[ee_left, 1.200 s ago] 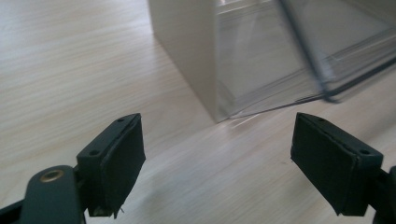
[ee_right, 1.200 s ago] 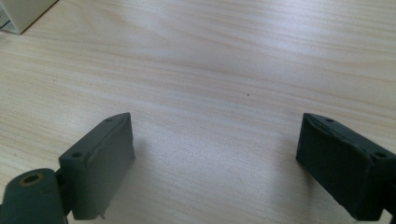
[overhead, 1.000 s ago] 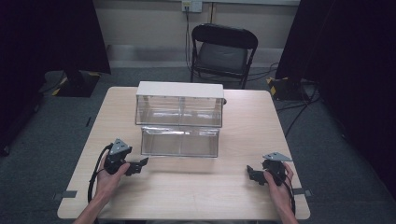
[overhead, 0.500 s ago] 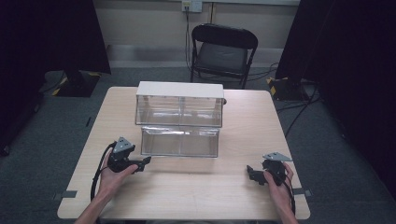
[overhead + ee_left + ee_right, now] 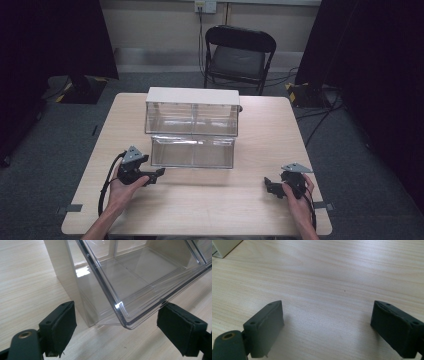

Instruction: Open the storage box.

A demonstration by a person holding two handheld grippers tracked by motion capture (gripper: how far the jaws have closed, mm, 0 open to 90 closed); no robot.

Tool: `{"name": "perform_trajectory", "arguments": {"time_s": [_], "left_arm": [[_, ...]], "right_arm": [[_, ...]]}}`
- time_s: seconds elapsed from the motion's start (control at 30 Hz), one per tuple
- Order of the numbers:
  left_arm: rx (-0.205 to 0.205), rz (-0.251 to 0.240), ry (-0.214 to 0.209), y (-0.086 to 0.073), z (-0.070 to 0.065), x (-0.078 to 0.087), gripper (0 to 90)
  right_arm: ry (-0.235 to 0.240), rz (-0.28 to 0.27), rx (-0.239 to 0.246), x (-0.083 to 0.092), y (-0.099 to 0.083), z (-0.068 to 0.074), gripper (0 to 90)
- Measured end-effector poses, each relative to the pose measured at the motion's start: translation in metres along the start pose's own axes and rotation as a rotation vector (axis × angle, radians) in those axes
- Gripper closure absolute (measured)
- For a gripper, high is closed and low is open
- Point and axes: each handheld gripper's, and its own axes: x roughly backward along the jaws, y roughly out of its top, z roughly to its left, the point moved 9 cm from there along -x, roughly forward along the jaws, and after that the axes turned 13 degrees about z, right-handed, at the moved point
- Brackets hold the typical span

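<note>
Left gripper [image 5: 159,175], right gripper [image 5: 268,185]: jaws wide apart.

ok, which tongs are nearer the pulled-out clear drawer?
Left. The left tongs sit open at the clear drawer's front left corner; the right tongs rest open on the table, well off its right end.

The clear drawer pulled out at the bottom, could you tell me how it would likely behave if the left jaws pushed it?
The clear drawer looks like rigid, glossy plastic, so probably stiff but slippery. It appears empty, so likely light and easy to slide.

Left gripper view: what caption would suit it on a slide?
Open black tongs face the corner of a pulled-out clear plastic drawer on a pale wooden table.
</note>
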Motion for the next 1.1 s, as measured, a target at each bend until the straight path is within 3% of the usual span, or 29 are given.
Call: {"name": "perform_trajectory", "arguments": {"time_s": [0.37, 1.1], "left_arm": [[-0.020, -0.009, -0.006, 0.002, -0.004, 0.001, 16.1], [-0.003, -0.049, -0.048, 0.003, -0.006, 0.010, 16.1]], "right_arm": [[0.000, 0.000, 0.000, 0.000, 0.000, 0.000, 10.4], [0.000, 0.000, 0.000, 0.000, 0.000, 0.000, 10.4]]}}
